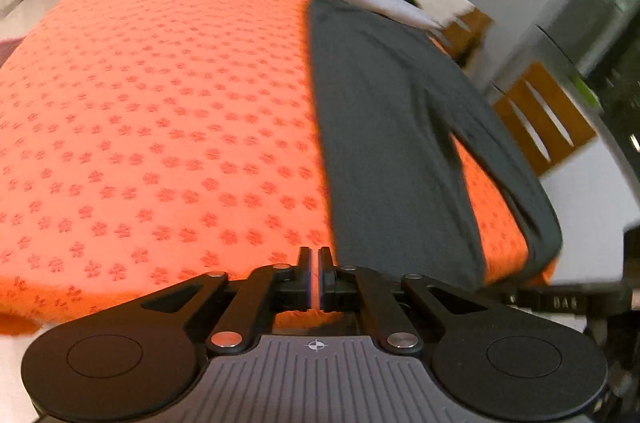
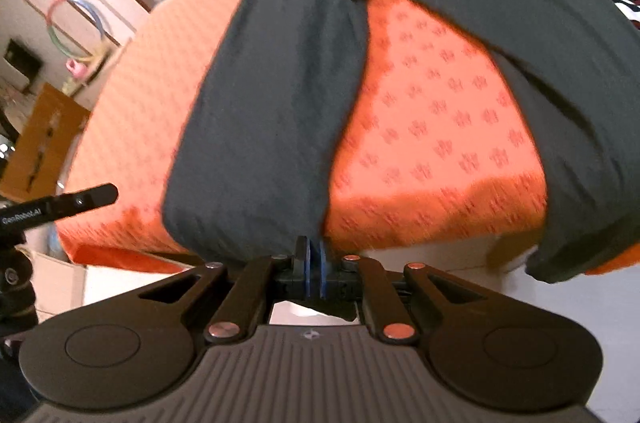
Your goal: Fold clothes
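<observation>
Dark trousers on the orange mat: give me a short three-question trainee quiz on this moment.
1. True or false: the left gripper grips the trousers.
2. The right gripper is: A) wide open above the mat; B) shut on a trouser-leg hem; C) out of view.
3. Fill in: the two trouser legs hang over the mat's near ____.

Key: 1 false, it is closed beside them over the mat, nothing visible between its fingers; 2 B; 3 edge.
</observation>
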A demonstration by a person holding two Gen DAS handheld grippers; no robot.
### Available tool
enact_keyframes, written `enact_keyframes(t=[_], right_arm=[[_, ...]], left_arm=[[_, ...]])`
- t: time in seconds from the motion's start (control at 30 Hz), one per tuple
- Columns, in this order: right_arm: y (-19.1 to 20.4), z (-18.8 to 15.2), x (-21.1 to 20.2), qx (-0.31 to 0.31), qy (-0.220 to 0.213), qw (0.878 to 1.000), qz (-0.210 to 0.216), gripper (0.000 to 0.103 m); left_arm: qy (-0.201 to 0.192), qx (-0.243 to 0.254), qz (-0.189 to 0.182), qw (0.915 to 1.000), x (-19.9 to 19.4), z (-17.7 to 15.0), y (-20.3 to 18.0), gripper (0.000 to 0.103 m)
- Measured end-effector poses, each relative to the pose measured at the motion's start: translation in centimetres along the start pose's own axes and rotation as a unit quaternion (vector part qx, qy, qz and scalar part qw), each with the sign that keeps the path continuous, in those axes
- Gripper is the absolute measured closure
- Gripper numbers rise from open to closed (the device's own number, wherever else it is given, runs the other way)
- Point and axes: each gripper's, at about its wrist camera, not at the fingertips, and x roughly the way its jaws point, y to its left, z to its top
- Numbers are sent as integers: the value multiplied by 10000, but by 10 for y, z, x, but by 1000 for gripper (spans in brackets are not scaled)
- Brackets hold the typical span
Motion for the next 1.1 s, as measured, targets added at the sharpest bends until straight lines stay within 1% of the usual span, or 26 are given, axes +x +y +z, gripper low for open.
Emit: enact_keyframes(t=[0.1, 0.23, 0.33, 0.47, 0.53, 0.67, 0.83, 0.87, 0.9, 0.93, 0.97, 1.1], right_arm=[[1, -8, -1, -239, 17, 9995, -190, 95], [0, -15, -8, -394, -123, 9989, -204, 95], [2, -16, -10, -452, -213, 9986, -168, 86], [5, -19, 1, -584, -224, 9978, -234, 75], [4, -21, 10, -642, -236, 9973, -263, 74], [3, -29, 25, -814, -340, 9959, -208, 66], [4, -38, 51, -1033, -330, 9941, -54, 65], [4, -39, 54, -1071, -332, 9937, -16, 66], [5, -40, 55, -1113, -332, 9932, 52, 71], [7, -41, 55, -1156, -330, 9927, 127, 80], [8, -40, 54, -1183, -279, 9924, 208, 101], [18, -38, 34, -1230, -45, 9912, 478, 101]], left_arm=[[62, 440, -77, 9990, 5, -7, -10, 92], [204, 743, -120, 9970, 11, -20, -14, 90], [241, 862, -118, 9959, 10, -24, -14, 89], [269, 1001, -106, 9946, 7, -29, -13, 88], [284, 1071, -100, 9938, 6, -31, -12, 84], [245, 1197, -30, 9925, -4, -33, -7, 81], [181, 1308, 78, 9912, -20, -38, 3, 78], [171, 1316, 89, 9911, -23, -40, 5, 77], [161, 1312, 95, 9912, -25, -42, 8, 76], [152, 1298, 95, 9914, -27, -44, 11, 76], [141, 1282, 97, 9916, -28, -47, 13, 76], [91, 1185, 75, 9929, -26, -58, 19, 76]])
